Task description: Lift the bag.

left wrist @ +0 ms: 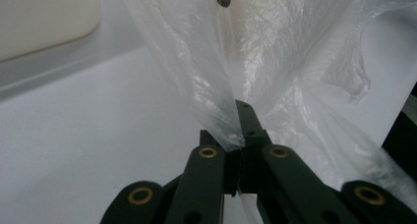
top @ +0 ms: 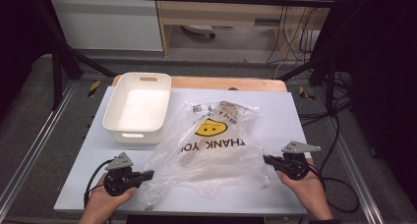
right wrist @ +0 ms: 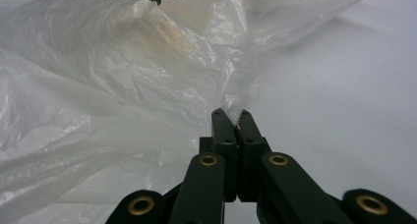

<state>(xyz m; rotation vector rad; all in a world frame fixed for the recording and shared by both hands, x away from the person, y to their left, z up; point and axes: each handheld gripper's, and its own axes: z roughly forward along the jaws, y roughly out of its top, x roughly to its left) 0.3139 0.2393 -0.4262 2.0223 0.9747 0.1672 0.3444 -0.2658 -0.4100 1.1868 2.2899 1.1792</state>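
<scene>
White sheeting is covering the surface (top: 275, 121), which is being seen whole from the high view, with dark framing and a wooden cabinet behind it. A clear plastic bag (top: 211, 150) printed with a yellow face and the words THANK YOU is being held spread between the two tools. The left hand-held gripper (top: 147, 174) is being kept closed on the bag's near left edge, and the right hand-held gripper (top: 266, 159) is being kept closed on its near right edge. A white tub (top: 140, 108) is being shown by the high view beyond the left hand-held gripper, beside the bag's far left side.

From the left gripper view, the film (left wrist: 275, 62) is being seen bunched and pinched between the closed black jaws of the left hand-held gripper (left wrist: 242, 130), rising away in folds; a pale corner of the tub (left wrist: 44, 17) is being shown off to the upper left. From the right gripper view, a crumpled tuft of the bag (right wrist: 147, 71) is being seen clamped at the tips of the right hand-held gripper (right wrist: 238, 120), with bare white surface (right wrist: 344, 86) to its right.
</scene>
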